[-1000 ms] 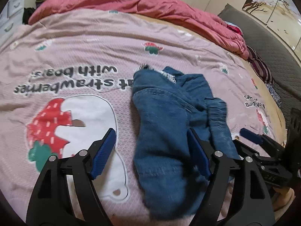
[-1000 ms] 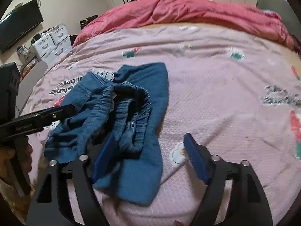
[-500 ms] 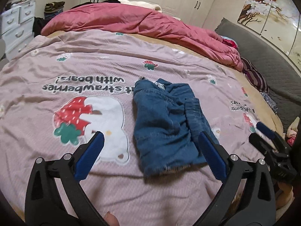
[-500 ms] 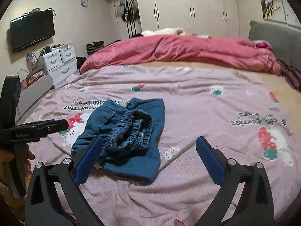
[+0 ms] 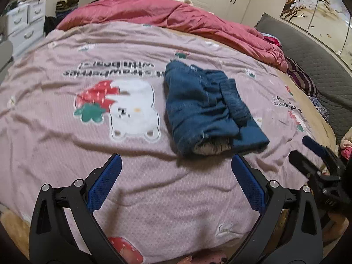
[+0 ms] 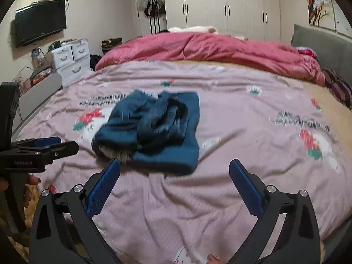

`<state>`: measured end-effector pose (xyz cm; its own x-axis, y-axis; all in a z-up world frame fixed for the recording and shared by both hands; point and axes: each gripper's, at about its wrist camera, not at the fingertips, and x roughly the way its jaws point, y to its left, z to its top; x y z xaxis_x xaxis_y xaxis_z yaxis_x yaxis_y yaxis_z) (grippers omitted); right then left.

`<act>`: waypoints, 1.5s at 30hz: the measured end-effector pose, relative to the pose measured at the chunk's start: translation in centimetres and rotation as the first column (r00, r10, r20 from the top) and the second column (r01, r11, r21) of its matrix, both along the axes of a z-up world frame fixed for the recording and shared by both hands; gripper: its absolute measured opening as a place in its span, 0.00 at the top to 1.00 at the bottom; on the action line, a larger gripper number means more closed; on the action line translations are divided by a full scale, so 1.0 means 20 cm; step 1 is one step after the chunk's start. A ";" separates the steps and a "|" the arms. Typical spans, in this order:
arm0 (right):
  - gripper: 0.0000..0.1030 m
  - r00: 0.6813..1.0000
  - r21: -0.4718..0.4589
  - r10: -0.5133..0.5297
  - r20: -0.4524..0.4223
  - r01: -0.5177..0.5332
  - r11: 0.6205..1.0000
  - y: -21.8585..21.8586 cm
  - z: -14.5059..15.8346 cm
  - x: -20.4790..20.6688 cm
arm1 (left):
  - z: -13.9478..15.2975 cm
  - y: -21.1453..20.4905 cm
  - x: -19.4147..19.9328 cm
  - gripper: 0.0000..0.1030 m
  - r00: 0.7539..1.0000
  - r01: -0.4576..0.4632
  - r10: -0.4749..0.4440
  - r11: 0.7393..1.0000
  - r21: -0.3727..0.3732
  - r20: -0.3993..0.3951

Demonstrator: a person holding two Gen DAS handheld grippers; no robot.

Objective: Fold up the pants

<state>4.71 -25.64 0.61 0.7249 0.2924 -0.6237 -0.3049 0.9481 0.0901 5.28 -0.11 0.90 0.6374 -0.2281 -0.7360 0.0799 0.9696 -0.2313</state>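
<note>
Both tools, your left tool (image 5: 176, 178) and right tool (image 6: 175, 183), hang with blue pads spread apart and empty, just short of the folded blue denim pants (image 5: 206, 110). That bundle lies compact on the pink strawberry-print bedspread (image 5: 66, 143), so you likely need no further grip.

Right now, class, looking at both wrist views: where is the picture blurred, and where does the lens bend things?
Right wrist view: motion blur smears the folded pants and the print on the bedspread; the open right gripper stays sharp. Left wrist view: milder blur on the pants; the open left gripper is crisp. Both views: fisheye bulges the bed and darkens the corners.
</note>
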 end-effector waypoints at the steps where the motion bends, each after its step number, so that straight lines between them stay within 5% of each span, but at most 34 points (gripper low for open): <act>1: 0.04 1.000 0.004 -0.002 -0.013 0.002 1.000 0.00 -0.02 0.00 | -0.01 0.00 0.00 0.09 1.000 -0.001 0.001 1.000 0.003 -0.005; 11: 0.04 0.997 -0.003 -0.023 -0.071 0.023 1.000 0.00 -0.13 0.02 | -0.09 0.01 -0.01 0.09 1.000 -0.016 0.016 1.000 0.012 -0.027; 45: 0.04 0.996 0.013 -0.029 -0.080 0.030 0.999 -0.03 -0.10 0.04 | -0.05 -0.02 -0.01 0.09 1.000 -0.020 0.020 0.999 0.025 -0.022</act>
